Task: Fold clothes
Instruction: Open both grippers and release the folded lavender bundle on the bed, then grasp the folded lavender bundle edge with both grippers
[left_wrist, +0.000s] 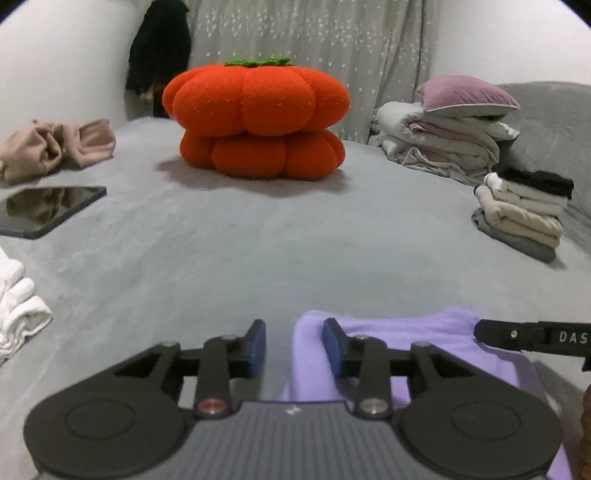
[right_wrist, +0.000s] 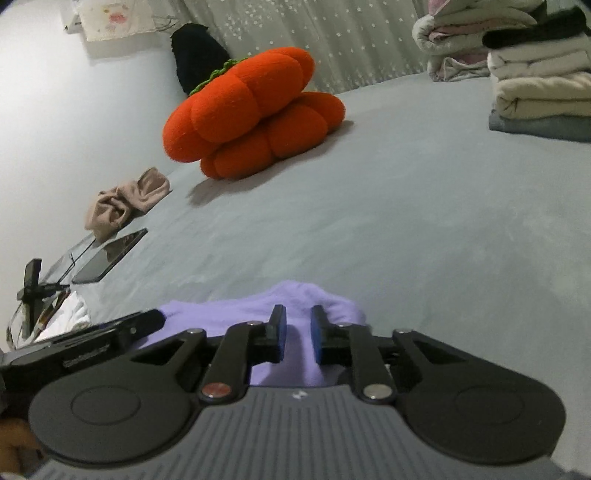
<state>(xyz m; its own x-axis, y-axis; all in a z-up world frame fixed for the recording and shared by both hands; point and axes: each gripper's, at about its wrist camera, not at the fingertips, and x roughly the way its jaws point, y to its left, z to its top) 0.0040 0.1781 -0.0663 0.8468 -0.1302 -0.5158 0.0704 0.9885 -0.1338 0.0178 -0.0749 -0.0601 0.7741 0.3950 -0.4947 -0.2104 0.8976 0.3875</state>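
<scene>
Right gripper (left_wrist: 480, 332) ("DAS") beside lilac garment (left_wrist: 399, 332)

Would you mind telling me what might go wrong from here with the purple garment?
1. Both grippers, left and right, are open over the purple garment, so a shallow pinch may catch only one layer or slip.
2. The two grippers are close together and could bump.
3. A wide sweep might reach the tablet or the folded stack.
</scene>
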